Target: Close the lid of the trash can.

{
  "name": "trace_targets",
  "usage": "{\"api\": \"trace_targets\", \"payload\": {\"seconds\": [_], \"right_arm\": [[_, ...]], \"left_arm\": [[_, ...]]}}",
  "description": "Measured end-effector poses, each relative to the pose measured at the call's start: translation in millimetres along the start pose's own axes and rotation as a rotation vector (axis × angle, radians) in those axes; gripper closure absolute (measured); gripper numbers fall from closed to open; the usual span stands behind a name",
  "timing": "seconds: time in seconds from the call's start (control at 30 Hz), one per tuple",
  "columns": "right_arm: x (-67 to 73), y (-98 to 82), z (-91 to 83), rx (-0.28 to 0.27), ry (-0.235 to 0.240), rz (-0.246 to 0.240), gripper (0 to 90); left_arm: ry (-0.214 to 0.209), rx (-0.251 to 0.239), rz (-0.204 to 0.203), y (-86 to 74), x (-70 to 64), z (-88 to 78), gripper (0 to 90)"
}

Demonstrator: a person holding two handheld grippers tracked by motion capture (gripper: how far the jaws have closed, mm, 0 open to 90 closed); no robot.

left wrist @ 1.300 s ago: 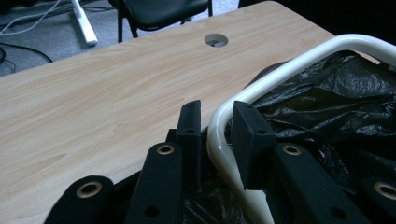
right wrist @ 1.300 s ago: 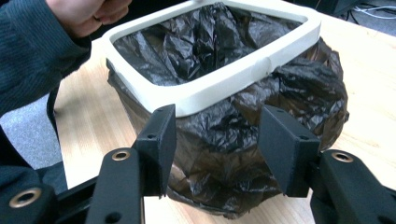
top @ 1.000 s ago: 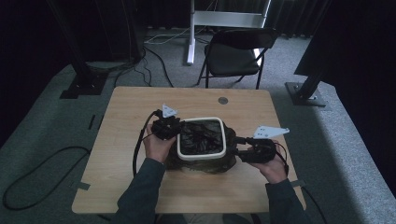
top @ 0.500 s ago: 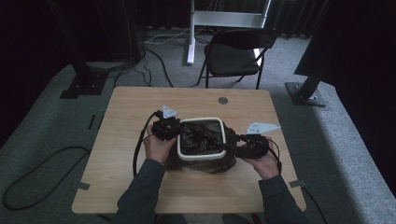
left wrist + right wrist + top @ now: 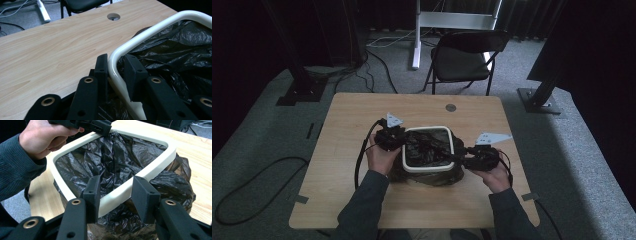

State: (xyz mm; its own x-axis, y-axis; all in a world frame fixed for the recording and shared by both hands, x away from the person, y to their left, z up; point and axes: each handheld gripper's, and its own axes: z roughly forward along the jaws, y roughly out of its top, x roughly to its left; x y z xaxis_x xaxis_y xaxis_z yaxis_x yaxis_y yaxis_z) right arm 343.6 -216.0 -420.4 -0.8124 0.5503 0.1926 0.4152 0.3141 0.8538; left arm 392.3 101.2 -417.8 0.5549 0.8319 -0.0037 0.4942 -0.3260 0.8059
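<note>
The table (image 5: pixel 362 200) carries a small bin (image 5: pixel 428 149) lined with a black bag (image 5: pixel 427 150), set between the two grippers. The left gripper (image 5: pixel 116 65) straddles the bin's white rim (image 5: pixel 117 53), one jaw outside, one inside on the bag, clamped on it. The right gripper (image 5: pixel 116 188) straddles the opposite side of the rim; its jaws have just been closing and are not yet pressing.

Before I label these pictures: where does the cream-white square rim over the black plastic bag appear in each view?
High view: cream-white square rim at table centre, between both hands.
Left gripper view: right side, curving from lower centre to top right.
Right gripper view: centre, ringing the bag.
Shared landmark: black plastic bag inside it.
</note>
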Motion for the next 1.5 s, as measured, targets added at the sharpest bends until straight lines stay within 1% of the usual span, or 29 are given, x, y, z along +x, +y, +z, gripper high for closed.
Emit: {"api": "trace_targets", "payload": {"seconds": [0.13, 0.3, 0.43, 0.53, 0.6, 0.67, 0.73, 0.83, 0.87, 0.9, 1.03, 1.07, 1.17, 1.4, 1.5], "right_arm": [[-1.5, -0.9, 0.4, -0.003, 0.010, 0.014, 61.4], [-2.8, -1.9, 1.5, 0.011, 0.009, 0.023, 61.7], [-3.4, -2.9, 1.8, 0.011, 0.010, 0.028, 61.5], [-1.7, -2.0, 0.4, 0.009, -0.007, 0.018, 54.1], [-0.5, -0.8, -4.1, -0.010, -0.005, 0.011, 51.1], [-0.1, -0.3, -6.2, -0.015, -0.006, 0.009, 50.1], [-1.2, 0.8, -16.7, -0.046, -0.024, -0.001, 48.4], [-2.0, 0.4, -18.5, -0.048, -0.028, -0.003, 48.3], [-5.3, -2.5, -24.2, -0.053, -0.042, 0.006, 47.9], [-6.0, -3.7, -25.3, -0.052, -0.045, 0.010, 47.8], [-7.9, -6.7, -26.5, -0.045, -0.053, 0.011, 47.7], [-8.8, -8.1, -26.8, -0.041, -0.057, 0.012, 47.6], [-11.9, -12.5, -27.1, -0.034, -0.067, 0.021, 47.3], [-13.3, -18.3, -25.2, -0.001, -0.099, 0.005, 47.0], [-15.0, -21.4, -24.6, 0.003, -0.103, 0.009, 46.9]], "left_arm": [[0.000, -0.003, 0.002, -0.1, -0.6, -0.2, 73.7], [-0.004, -0.001, 0.001, 0.0, -0.5, 0.9, 73.3], [-0.014, -0.006, 0.001, -0.3, -0.1, 0.2, 71.8], [-0.014, -0.019, -0.003, -0.8, 2.0, -2.8, 69.2], [-0.013, -0.031, -0.008, -1.6, 3.9, -5.5, 67.5], [-0.012, -0.038, -0.009, -2.3, 6.3, -8.5, 65.8], [-0.006, -0.058, -0.016, -5.1, 11.4, -16.4, 64.4], [0.001, -0.063, -0.016, -6.3, 13.3, -19.5, 63.8], [0.005, -0.079, -0.023, -9.2, 17.8, -25.8, 62.7], [0.017, -0.085, -0.031, -12.8, 22.6, -31.3, 62.4], [0.027, -0.083, -0.034, -16.5, 26.9, -34.7, 61.6], [0.033, -0.078, -0.043, -20.5, 31.3, -36.8, 61.6], [0.043, -0.071, -0.056, -26.8, 37.1, -39.2, 61.1], [0.057, -0.057, -0.073, -39.2, 46.1, -44.1, 59.6], [0.059, -0.058, -0.087, -43.1, 50.4, -46.9, 59.0]]}}
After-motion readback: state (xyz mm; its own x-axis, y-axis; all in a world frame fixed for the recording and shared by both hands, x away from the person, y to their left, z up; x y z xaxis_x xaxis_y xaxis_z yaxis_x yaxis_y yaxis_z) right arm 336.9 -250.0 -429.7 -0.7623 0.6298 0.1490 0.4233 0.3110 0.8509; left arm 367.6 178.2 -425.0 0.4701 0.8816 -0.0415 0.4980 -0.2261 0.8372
